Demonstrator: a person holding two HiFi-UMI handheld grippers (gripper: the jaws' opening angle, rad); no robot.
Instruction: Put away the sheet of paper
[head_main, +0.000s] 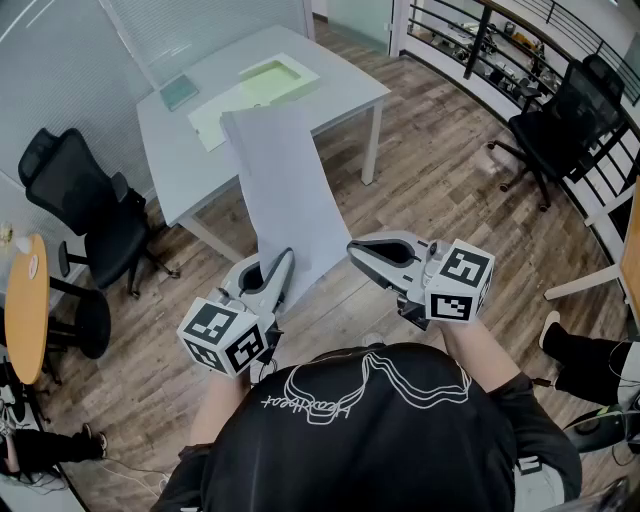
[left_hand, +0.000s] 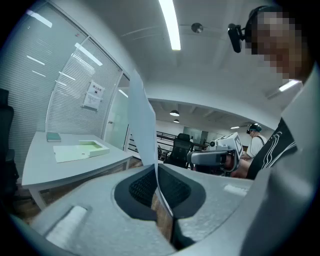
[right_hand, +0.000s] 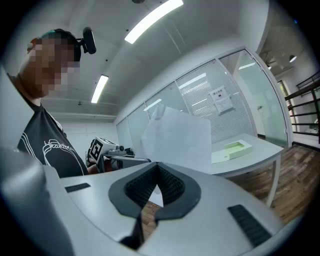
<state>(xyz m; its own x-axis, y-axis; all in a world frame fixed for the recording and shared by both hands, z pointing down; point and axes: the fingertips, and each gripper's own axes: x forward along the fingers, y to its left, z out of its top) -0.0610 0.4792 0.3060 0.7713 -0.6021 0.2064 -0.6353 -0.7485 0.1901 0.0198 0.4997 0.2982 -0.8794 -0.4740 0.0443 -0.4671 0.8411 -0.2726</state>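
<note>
A white sheet of paper (head_main: 285, 190) hangs in the air in front of me, its lower edge pinched in my left gripper (head_main: 288, 256), which is shut on it. In the left gripper view the paper (left_hand: 142, 125) rises edge-on from between the closed jaws of the left gripper (left_hand: 154, 168). My right gripper (head_main: 352, 250) is shut with nothing in it, its tip just right of the sheet's lower corner. In the right gripper view the right gripper (right_hand: 157, 167) points at the paper (right_hand: 180, 140) beyond it. An open pale green folder box (head_main: 270, 80) lies on the grey table (head_main: 180, 150).
A small green book (head_main: 180, 90) lies at the table's back left. Black office chairs stand at the left (head_main: 95, 215) and far right (head_main: 560, 115). A round wooden table (head_main: 25, 300) is at the left edge, a railing (head_main: 480, 35) at the back right.
</note>
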